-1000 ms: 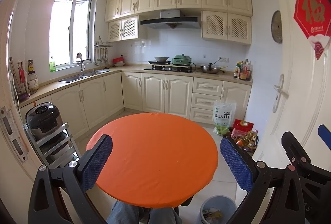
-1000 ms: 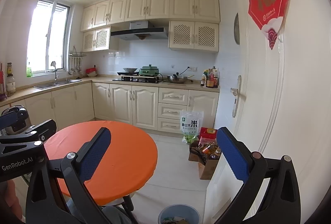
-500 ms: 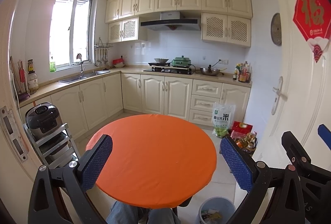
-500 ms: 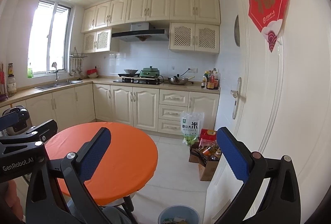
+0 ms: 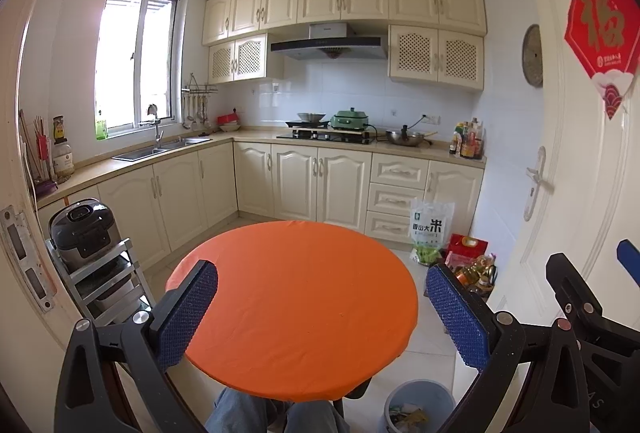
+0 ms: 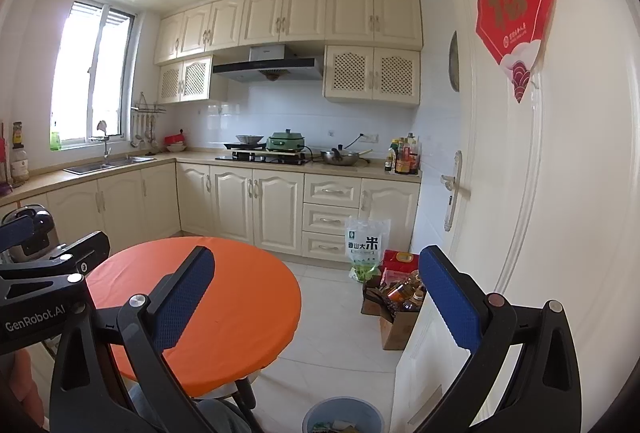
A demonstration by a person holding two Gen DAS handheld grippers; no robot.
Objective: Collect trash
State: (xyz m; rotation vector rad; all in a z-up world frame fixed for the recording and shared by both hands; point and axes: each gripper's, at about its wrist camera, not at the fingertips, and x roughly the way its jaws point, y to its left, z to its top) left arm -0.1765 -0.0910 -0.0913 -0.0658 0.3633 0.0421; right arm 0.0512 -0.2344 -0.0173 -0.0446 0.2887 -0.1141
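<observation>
While both hand-held grippers gape empty, trash bin sits below-right.

On my right-wrist feed I read "GenRobot.AI" in white on the black body of the left gripper. The rice bag on the floor carries a large 米 beside smaller characters, 香山大 as best I can make out. The red door hanging bears a gold 福 (its small print is too fine to read).
</observation>
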